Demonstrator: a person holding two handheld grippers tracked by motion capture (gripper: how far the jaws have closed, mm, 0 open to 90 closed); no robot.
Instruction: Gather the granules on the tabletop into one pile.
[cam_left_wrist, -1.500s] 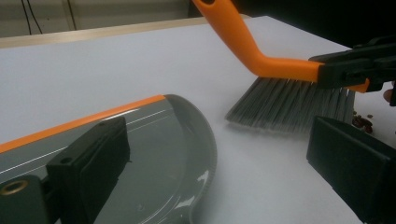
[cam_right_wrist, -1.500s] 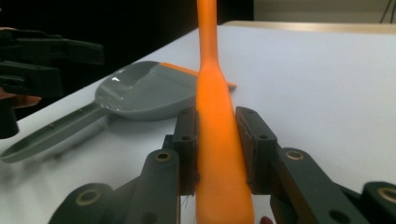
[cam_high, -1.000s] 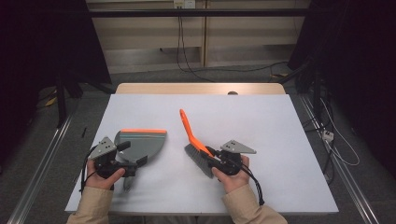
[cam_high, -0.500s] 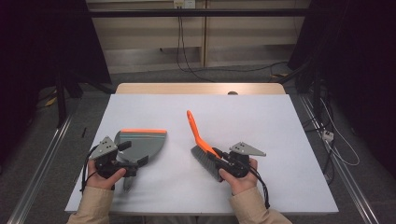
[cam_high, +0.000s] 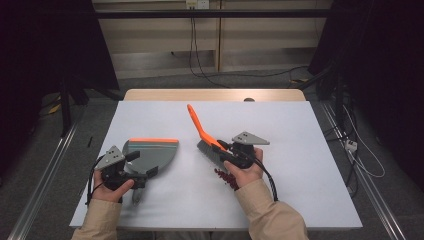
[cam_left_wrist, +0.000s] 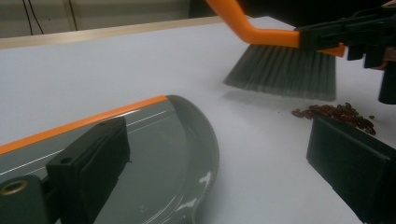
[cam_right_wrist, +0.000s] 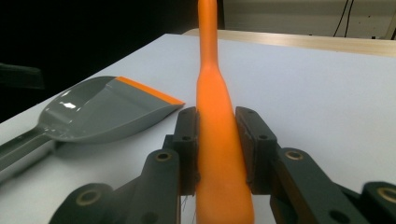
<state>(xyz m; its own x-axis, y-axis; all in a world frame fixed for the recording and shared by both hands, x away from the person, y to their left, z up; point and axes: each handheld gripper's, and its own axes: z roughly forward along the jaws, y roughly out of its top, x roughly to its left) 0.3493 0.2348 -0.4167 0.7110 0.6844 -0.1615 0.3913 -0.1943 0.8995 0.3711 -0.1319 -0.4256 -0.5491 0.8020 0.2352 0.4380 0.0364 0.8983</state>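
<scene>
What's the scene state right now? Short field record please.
surface: white table
left hand-held gripper: jaws open around the dustpan, pads not seen pressing
right hand-held gripper: shut on the brush handle
dustpan: grey with orange lip, flat on the table
brush: orange handle, grey bristles lifted off the table
debris: dark red beans in a small pile below the bristles, apart from the dustpan

On the table (cam_high: 310, 200), the dustpan (cam_high: 150, 152) is placed to the left and the brush (cam_high: 207, 142) to the right, well apart. A small heap of beans (cam_high: 226, 177) is found just before the brush bristles (nearer the person), right of the dustpan.
</scene>
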